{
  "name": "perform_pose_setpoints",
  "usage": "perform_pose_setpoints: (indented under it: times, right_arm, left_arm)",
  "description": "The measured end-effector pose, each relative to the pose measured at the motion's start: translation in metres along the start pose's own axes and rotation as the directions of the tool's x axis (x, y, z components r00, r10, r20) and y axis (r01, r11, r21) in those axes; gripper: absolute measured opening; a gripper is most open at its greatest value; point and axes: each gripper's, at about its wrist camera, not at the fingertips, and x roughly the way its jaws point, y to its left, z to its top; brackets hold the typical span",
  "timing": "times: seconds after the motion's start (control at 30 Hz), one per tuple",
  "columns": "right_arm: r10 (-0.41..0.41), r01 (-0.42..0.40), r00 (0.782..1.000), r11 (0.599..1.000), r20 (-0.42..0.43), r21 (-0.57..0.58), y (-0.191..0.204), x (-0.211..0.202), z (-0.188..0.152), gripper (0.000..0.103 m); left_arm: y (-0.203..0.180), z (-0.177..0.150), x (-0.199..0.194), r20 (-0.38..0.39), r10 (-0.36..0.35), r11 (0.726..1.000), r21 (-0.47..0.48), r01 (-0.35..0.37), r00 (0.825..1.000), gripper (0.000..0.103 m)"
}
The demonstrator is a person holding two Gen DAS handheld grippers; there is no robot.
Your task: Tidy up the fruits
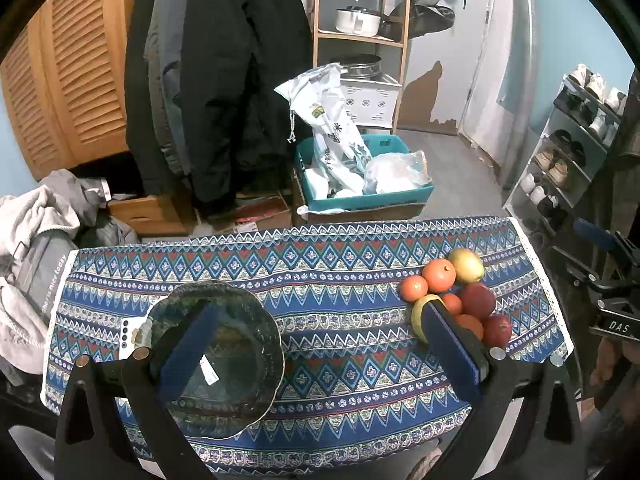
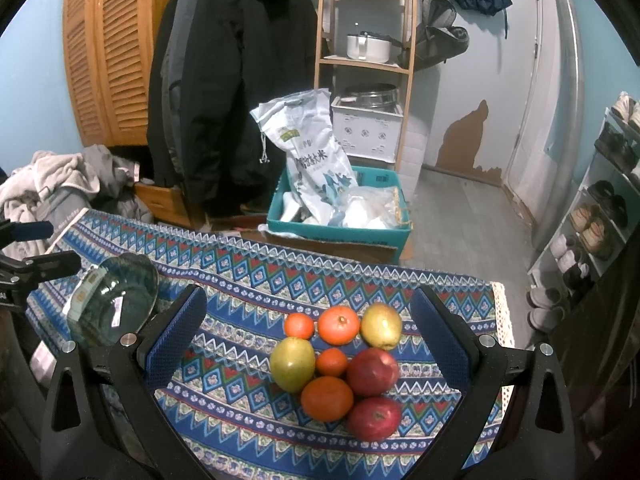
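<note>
Fruit lies in a tight cluster on the patterned tablecloth (image 2: 248, 308): two red apples (image 2: 372, 372), two yellow-green fruits (image 2: 292, 364) and several oranges (image 2: 338, 325). My right gripper (image 2: 308, 300) hovers open just above this cluster, holding nothing, its fingers either side of it. A dark glass bowl (image 1: 224, 360) stands empty on the table's left part. My left gripper (image 1: 320, 312) is open and empty above the table, its left finger (image 1: 188, 352) over the bowl. In the left wrist view the fruit cluster (image 1: 460, 292) sits to the right, partly behind the right finger.
A white flat object (image 1: 129, 334) lies by the bowl at the table's left edge. Beyond the table stand a teal crate (image 2: 340, 228) with a rice bag, hanging coats (image 2: 224, 92) and a wooden shelf. A shoe rack (image 2: 600, 216) is to the right, piled clothes (image 1: 32, 232) to the left.
</note>
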Motion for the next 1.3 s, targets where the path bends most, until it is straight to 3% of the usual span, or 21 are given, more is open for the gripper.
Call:
perform_pose_setpoints:
  times: [1.3]
  right_arm:
    - [0.0, 0.0, 1.0, 1.0, -0.008, 0.002, -0.0034, 0.0002, -0.0035, 0.1]
  left_arm:
    - [-0.0026, 0.0004, 0.0063, -0.022, 0.014, 1.0, 0.002, -0.014, 1.0, 0.102]
